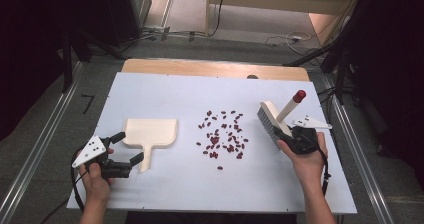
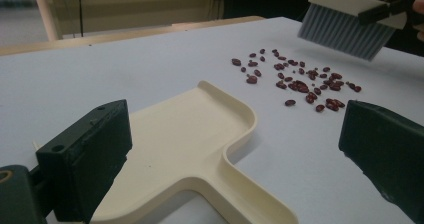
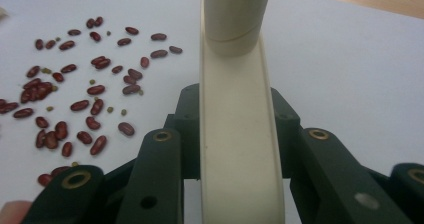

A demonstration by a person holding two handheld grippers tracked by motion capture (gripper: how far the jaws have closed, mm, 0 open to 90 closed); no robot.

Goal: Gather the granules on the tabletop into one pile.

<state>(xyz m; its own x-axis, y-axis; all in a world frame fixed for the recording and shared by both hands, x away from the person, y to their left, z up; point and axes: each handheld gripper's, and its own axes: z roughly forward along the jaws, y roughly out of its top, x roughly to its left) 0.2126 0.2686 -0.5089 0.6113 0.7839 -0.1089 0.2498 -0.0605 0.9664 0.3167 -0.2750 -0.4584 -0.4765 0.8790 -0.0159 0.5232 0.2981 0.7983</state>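
Note:
A cream dustpan (image 1: 150, 132) lies flat on the white sheet, its handle (image 1: 146, 160) pointing toward me. My left gripper (image 1: 127, 149) is open at that handle, and in the left gripper view (image 2: 235, 154) its jaws stand wide apart on either side of the dustpan (image 2: 190, 144) without touching it. Several red beans (image 1: 222, 134) are scattered mid-table. My right gripper (image 1: 286, 134) is shut on a cream brush (image 1: 270, 120) with grey bristles and a red-tipped handle, held just right of the beans. In the right gripper view the jaws clamp the brush's back (image 3: 235, 134).
The white sheet (image 1: 165, 91) covers a wooden table whose bare far edge (image 1: 215, 66) shows at the back. Metal rails run along both sides of the table, and cables lie on the floor beyond. A few small green specks sit among the beans (image 3: 90, 94).

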